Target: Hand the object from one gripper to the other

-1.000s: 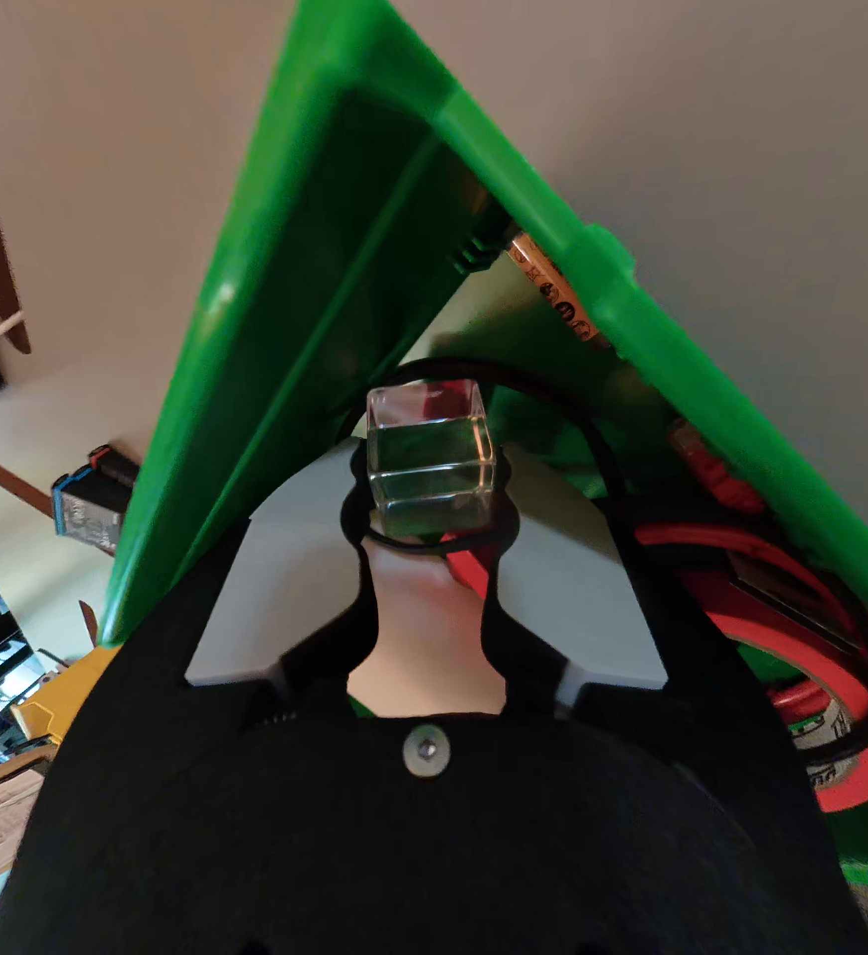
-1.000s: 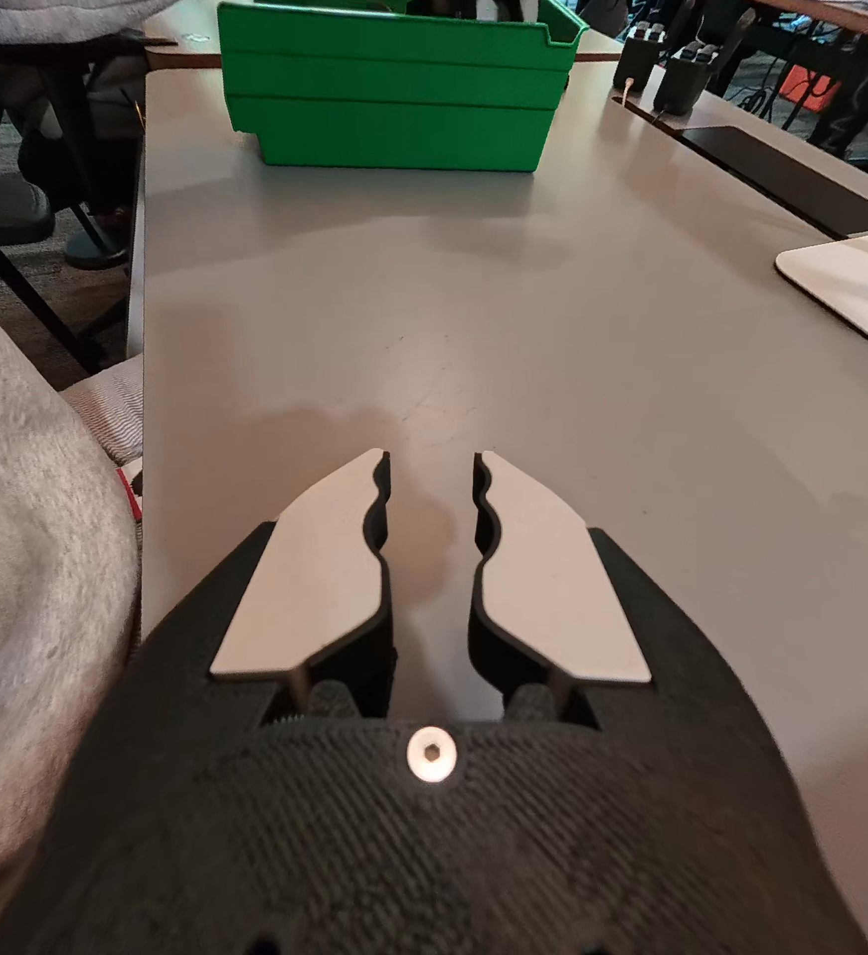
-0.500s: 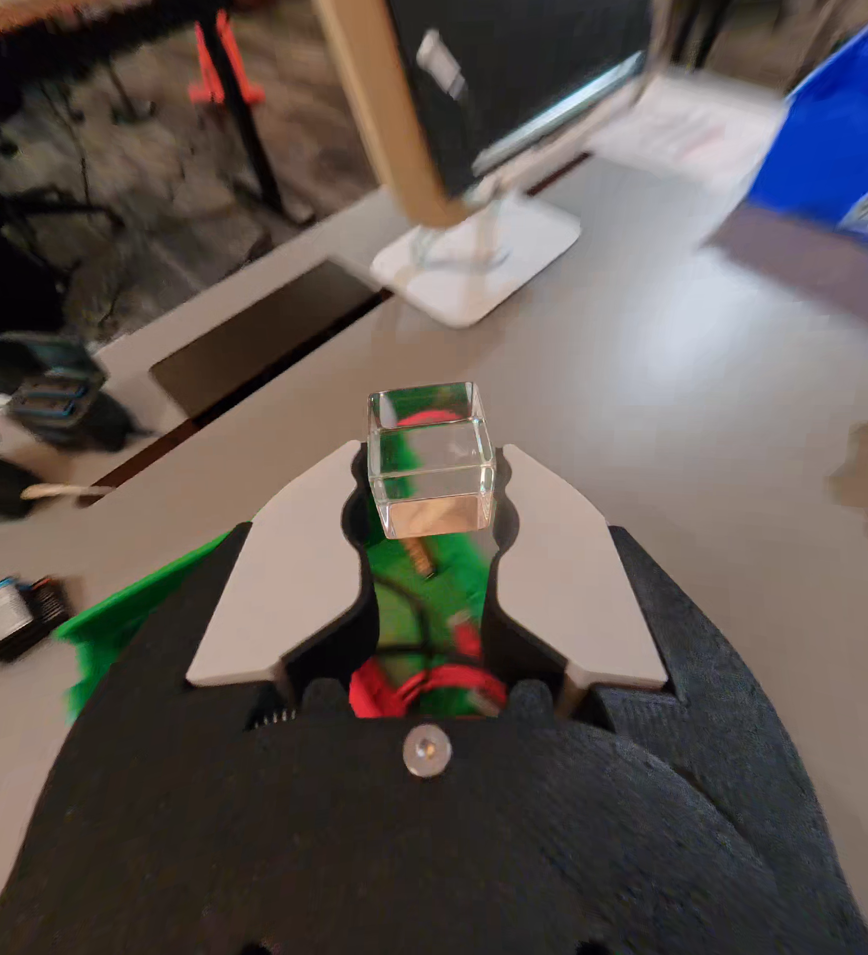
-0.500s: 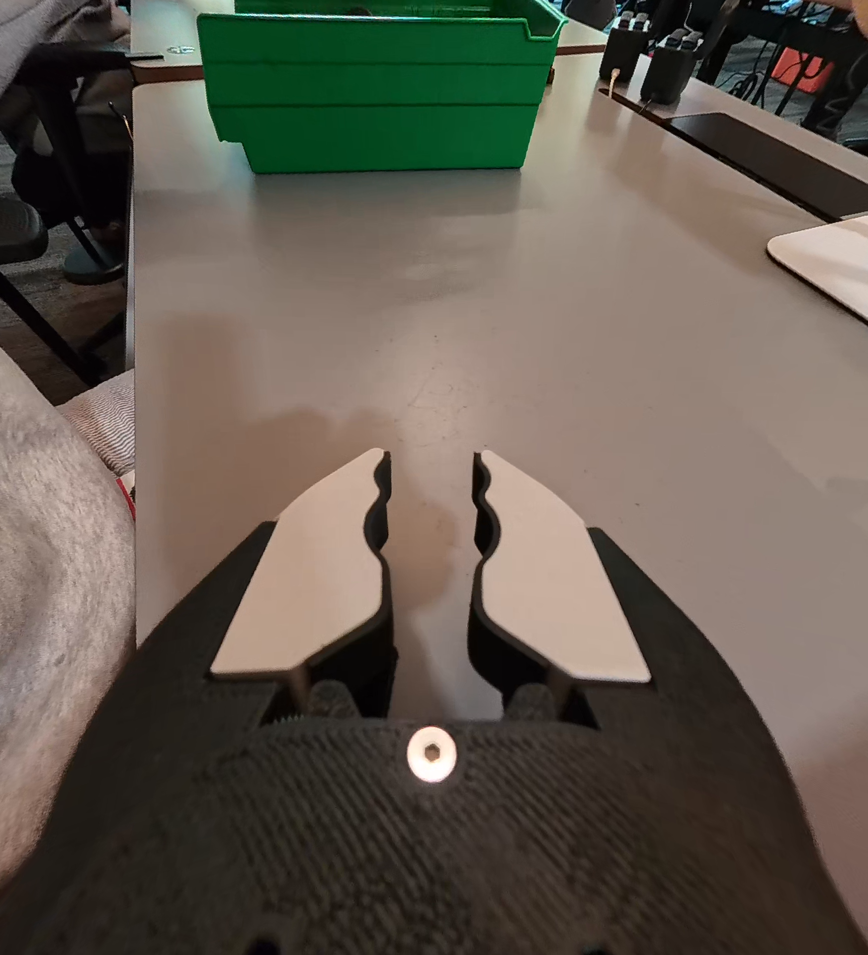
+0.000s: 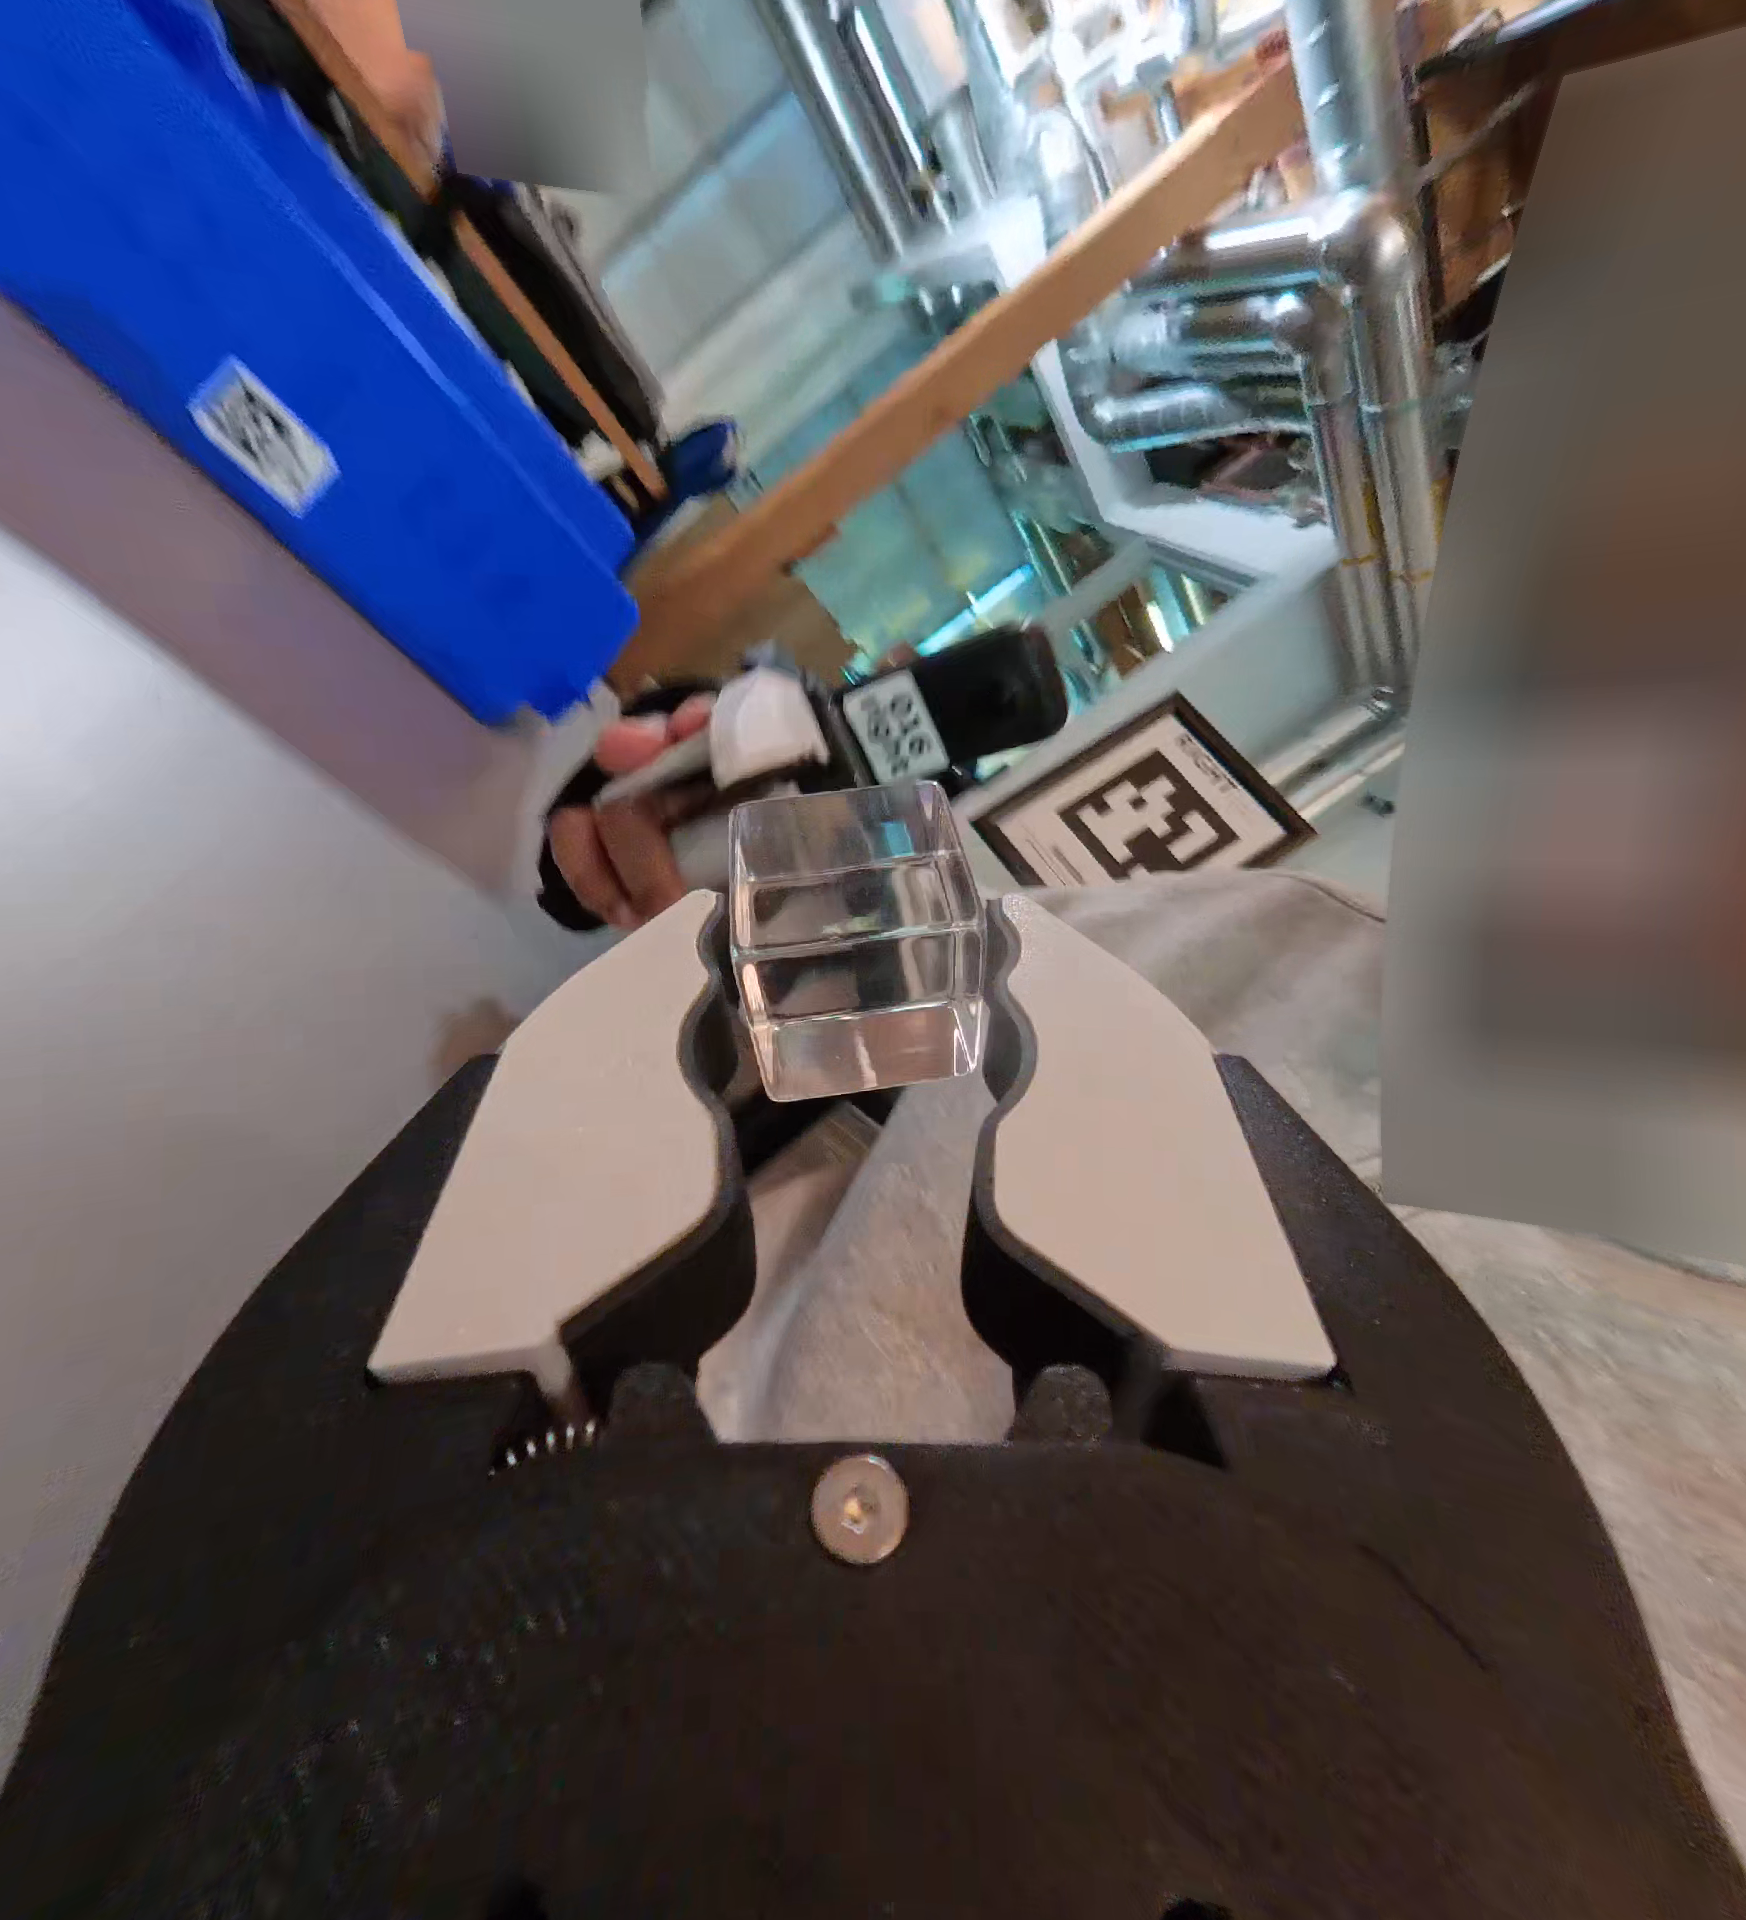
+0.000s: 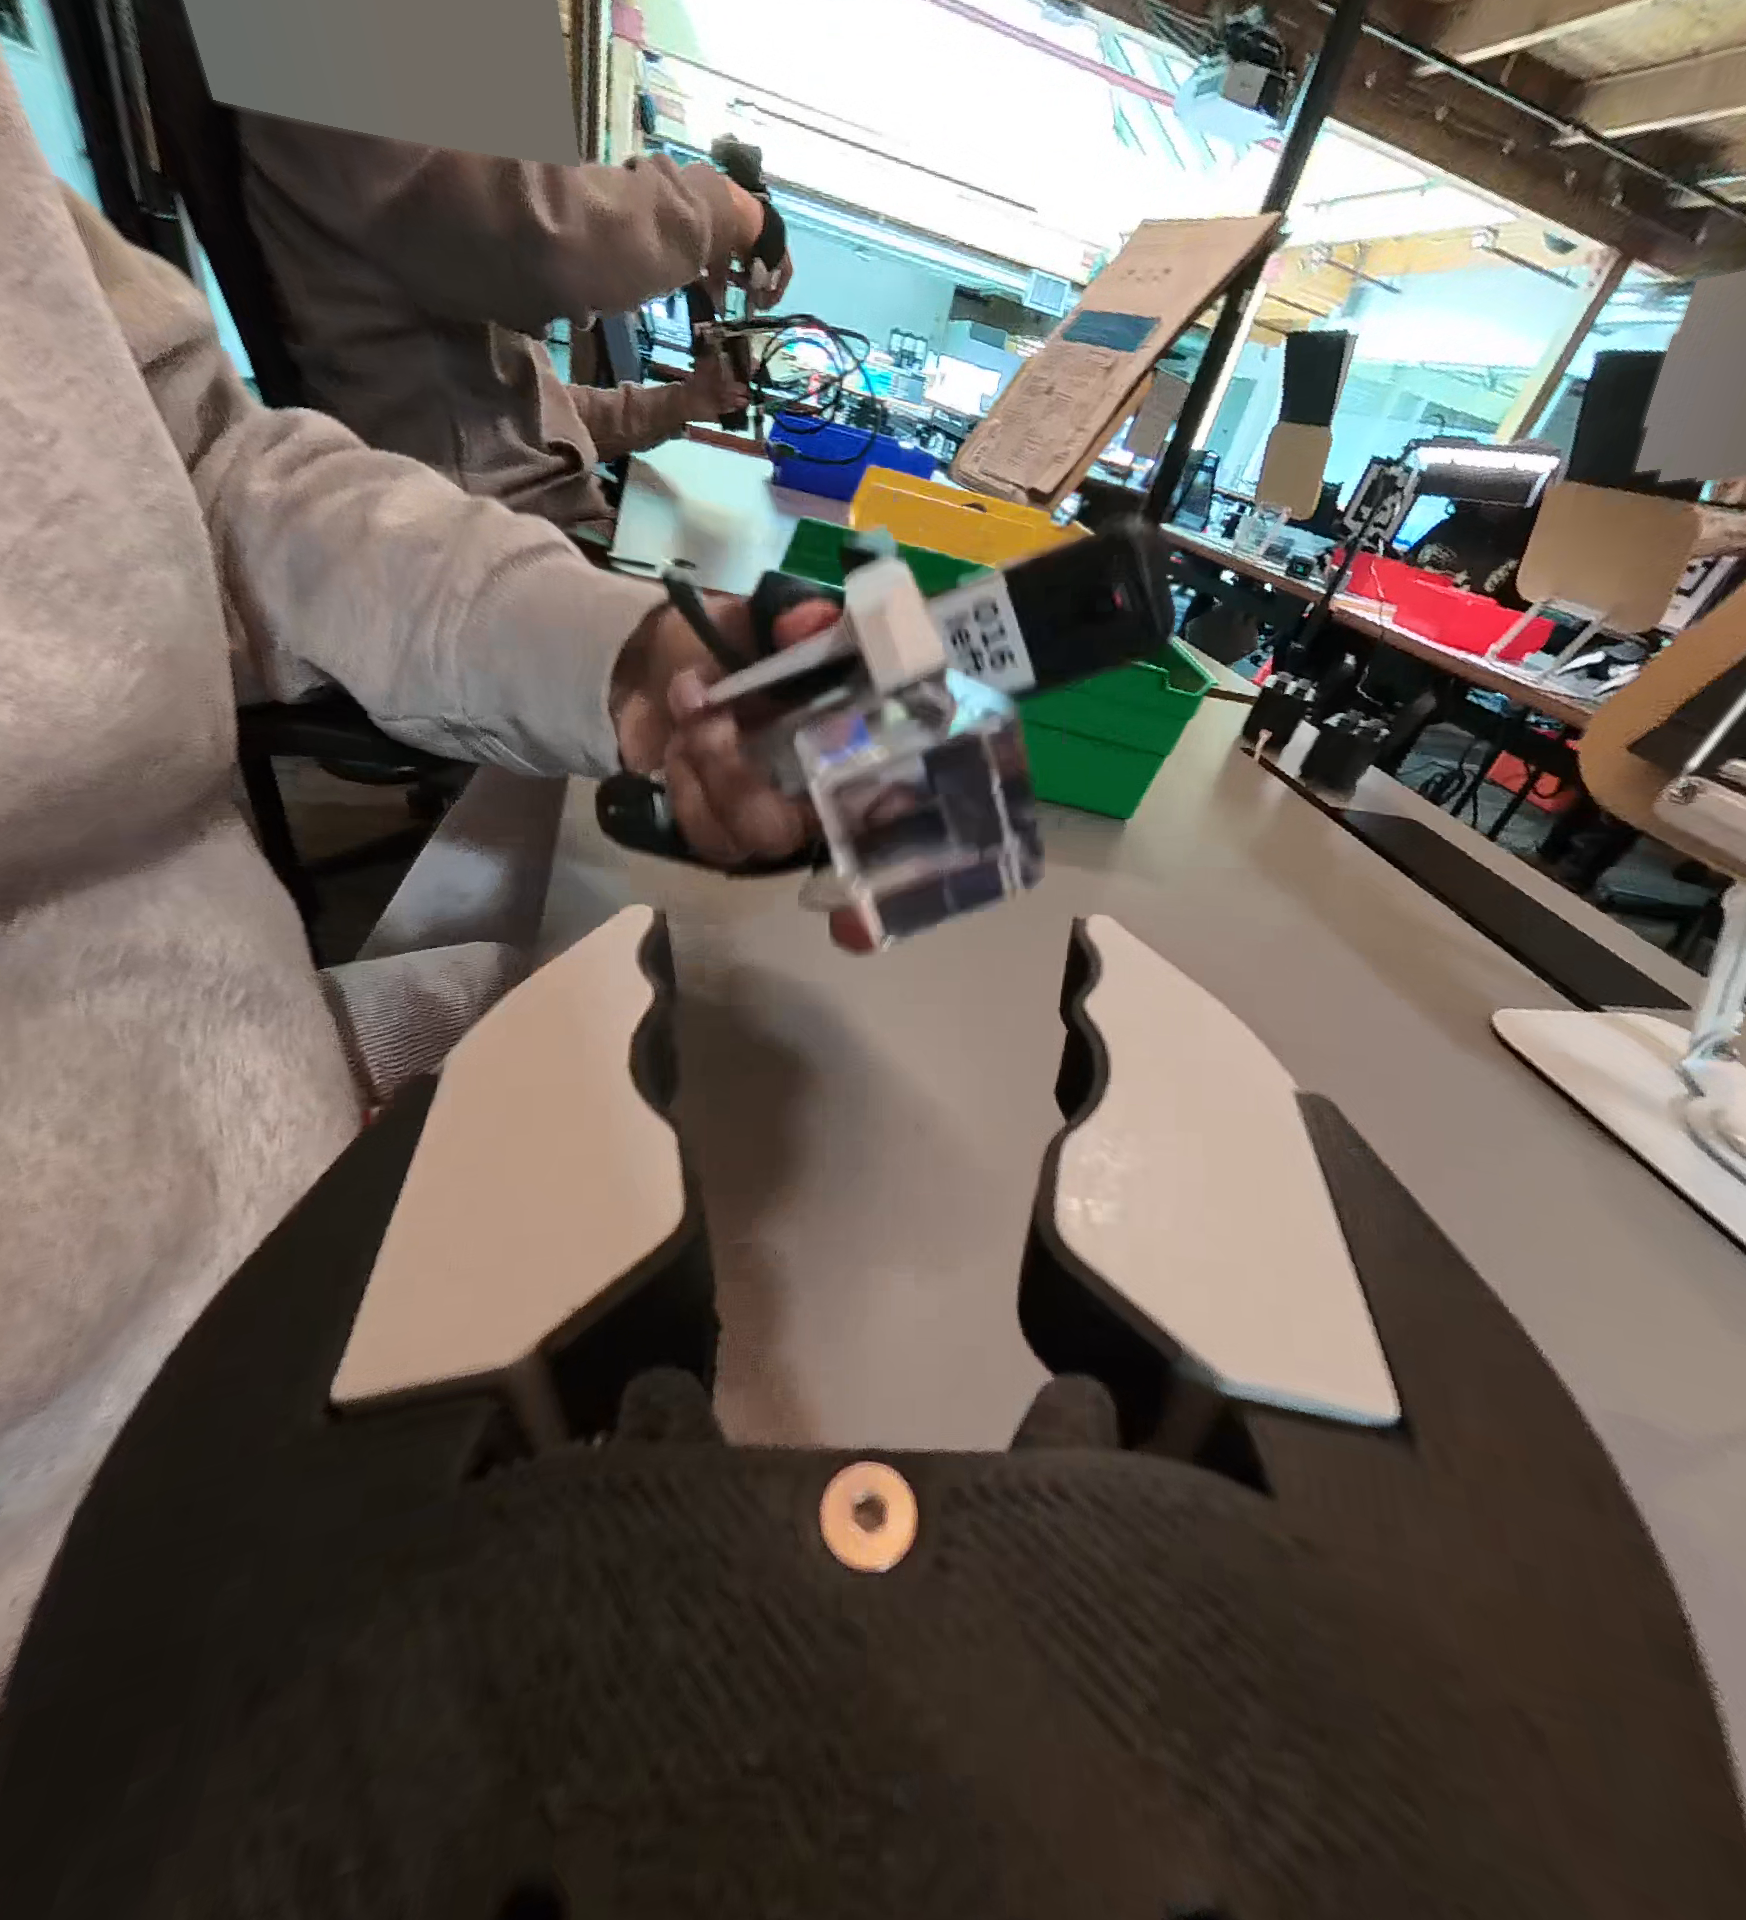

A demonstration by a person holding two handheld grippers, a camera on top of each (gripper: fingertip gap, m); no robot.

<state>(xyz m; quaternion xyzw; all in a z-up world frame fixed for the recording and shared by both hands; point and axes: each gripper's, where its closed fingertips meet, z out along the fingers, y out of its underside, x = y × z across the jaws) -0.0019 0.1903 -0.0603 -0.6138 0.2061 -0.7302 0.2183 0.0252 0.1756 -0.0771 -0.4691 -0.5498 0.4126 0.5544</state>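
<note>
My left gripper point(image 5: 853, 914) is shut on a clear cube point(image 5: 853, 951), pinched at the fingertips and held in the air. In the right wrist view the same cube point(image 6: 921, 821) hangs just beyond and slightly above my right gripper point(image 6: 864, 935), which is wide open and empty. The cube is not between the right fingers. A hand point(image 6: 703, 748) in a light sleeve holds the left gripper, whose black camera point(image 6: 1056, 613) sits above the cube. In the left wrist view the other hand point(image 5: 620, 842) and the right gripper's camera point(image 5: 952, 707) show behind the cube.
A grey table point(image 6: 1212, 987) lies below both grippers. A green bin point(image 6: 1108, 717) stands behind the cube, with a yellow bin point(image 6: 952, 514) farther back. A monitor stand point(image 6: 1679, 1091) is at the right. A blue bin point(image 5: 277, 343) is at the left. Another person point(image 6: 453, 270) sits behind. About 5 cm separates my left fingertips from my right.
My left gripper swung away from the green bin, carrying the cube across to face the right gripper. My right gripper tilted up and opened much wider.
</note>
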